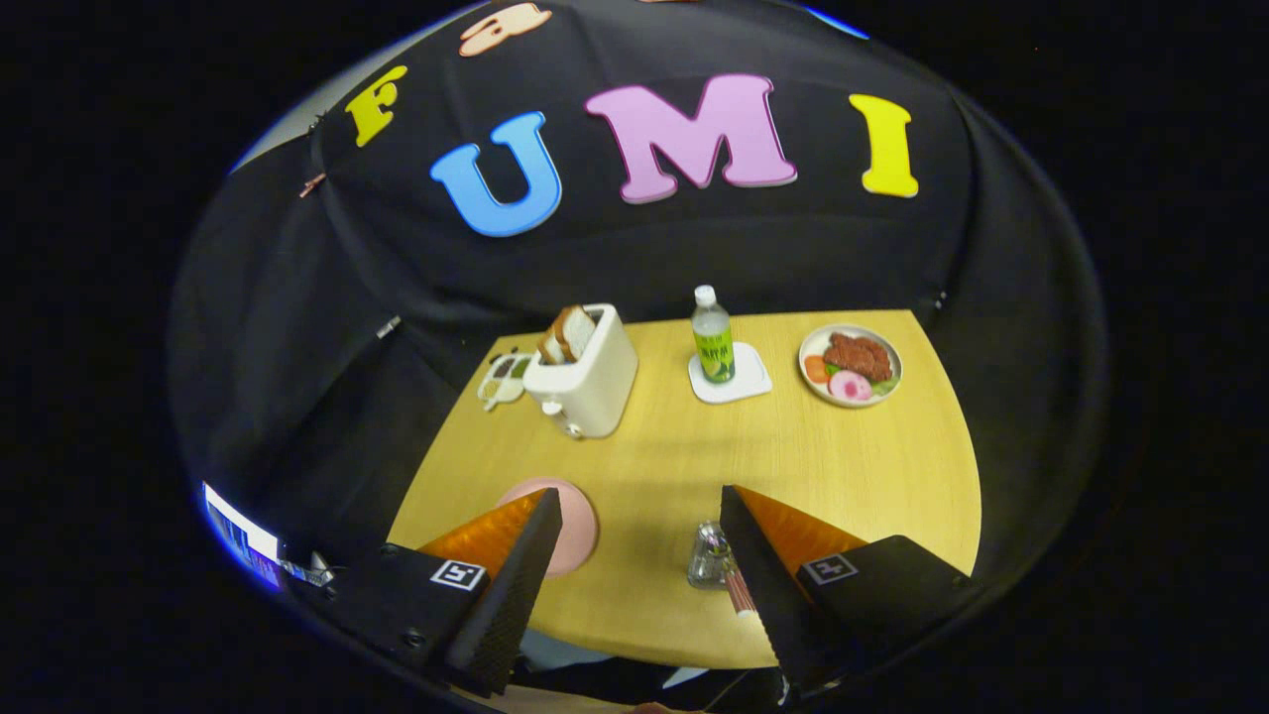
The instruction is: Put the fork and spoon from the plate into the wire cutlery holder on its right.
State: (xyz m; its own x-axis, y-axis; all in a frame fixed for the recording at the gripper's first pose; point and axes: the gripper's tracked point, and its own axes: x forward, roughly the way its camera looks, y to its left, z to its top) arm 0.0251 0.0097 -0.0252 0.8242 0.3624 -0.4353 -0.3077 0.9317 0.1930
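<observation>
Far left at the back, a small tray (503, 377) sits against the toaster (585, 382), which holds bread (567, 335) and stands near the table's (694, 456) left edge. Nearer, the pink plate (573, 521) lies close to the front edge, half hidden behind the left finger; no fork or spoon can be made out on the part that shows.

The gripper (634, 526) hangs above the front of the table, fingers wide apart and holding nothing. Bare wood lies between them.

Just inside the right finger stands the wire holder (710, 557), with a reddish handle (740, 593) showing beside it. Whether that handle sits in the holder or leans against it cannot be told.

As a judgement, the gripper is between steps: either one piece is already in and it must go to the plate for the other, or the work is near its close. A next pick would call for swinging left and down over the plate, keeping the right finger off the holder, which looks light and easy to tip.

Further back, a bottle (712, 337) stands on a coaster (731, 377), and a dish of food (851, 365) lies near the right edge. The middle of the table offers open room; the front edge is close.
</observation>
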